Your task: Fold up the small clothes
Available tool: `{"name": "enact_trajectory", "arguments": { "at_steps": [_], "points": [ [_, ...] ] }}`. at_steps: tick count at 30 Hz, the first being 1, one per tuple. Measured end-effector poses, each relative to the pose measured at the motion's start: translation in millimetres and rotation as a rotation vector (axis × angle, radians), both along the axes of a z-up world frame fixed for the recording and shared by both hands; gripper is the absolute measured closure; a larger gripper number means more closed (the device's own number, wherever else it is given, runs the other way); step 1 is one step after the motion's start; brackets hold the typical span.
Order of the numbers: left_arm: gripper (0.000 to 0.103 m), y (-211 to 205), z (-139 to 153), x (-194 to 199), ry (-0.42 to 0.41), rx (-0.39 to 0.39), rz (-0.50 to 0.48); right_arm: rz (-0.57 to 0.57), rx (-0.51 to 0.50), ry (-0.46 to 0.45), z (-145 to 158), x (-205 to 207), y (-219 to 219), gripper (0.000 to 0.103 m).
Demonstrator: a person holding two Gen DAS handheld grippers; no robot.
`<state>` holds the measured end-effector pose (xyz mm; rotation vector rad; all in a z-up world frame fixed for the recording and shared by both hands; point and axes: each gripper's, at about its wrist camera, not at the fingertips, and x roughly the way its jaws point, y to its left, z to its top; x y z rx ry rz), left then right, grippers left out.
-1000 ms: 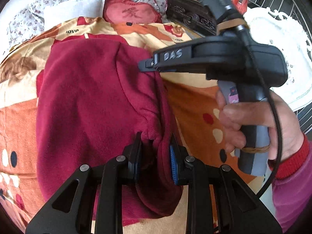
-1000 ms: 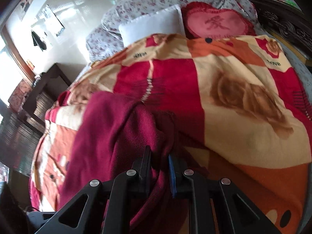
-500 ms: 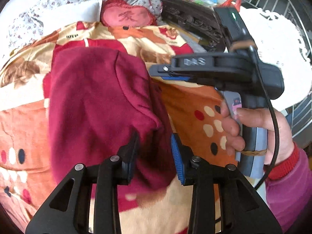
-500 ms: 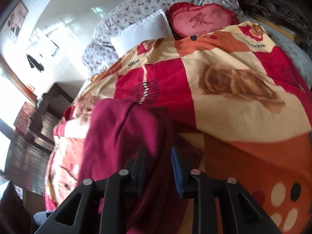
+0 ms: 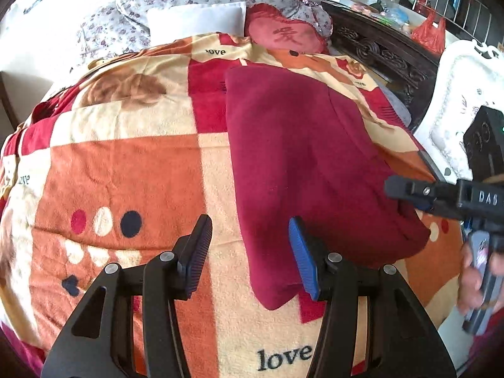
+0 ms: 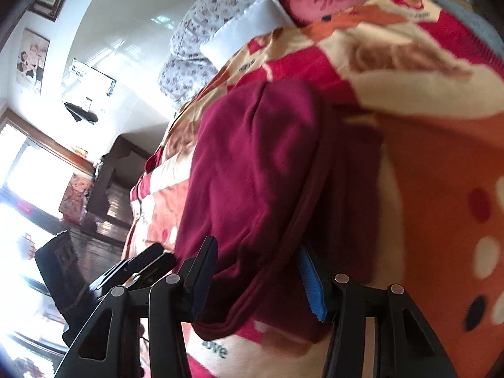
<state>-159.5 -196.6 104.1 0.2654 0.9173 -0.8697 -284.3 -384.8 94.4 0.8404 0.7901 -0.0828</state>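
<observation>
The dark red fleece garment (image 5: 302, 163) is lying folded and flat on the patterned blanket (image 5: 119, 170), its near edge reaching toward both grippers. The left gripper (image 5: 249, 252) is hovering over that edge, its jaws having just been opening, released, with only the garment's left edge lying below the gap. The right gripper (image 6: 256, 278) is likewise standing released after opening, cloth lying loose between its pads. A heart cushion (image 5: 285, 36) and white pillow (image 5: 197, 19) are sitting beyond.
</observation>
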Motion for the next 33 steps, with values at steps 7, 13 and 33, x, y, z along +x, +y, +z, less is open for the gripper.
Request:
{"name": "enact_trajectory", "arguments": {
  "at_steps": [7,13,33],
  "points": [
    [0.052,5,11,-5,-0.04,-0.008,-0.018,0.053,-0.229,0.004,13,-10,19,0.085],
    [0.052,-3,-1,-2,-0.017,0.017,-0.012,-0.004,-0.26,0.129,-21,-19,2,0.086],
    [0.051,-64,-25,14,-0.058,0.058,-0.009,-0.023,-0.392,0.083,-21,22,-1,0.075]
  ]
}}
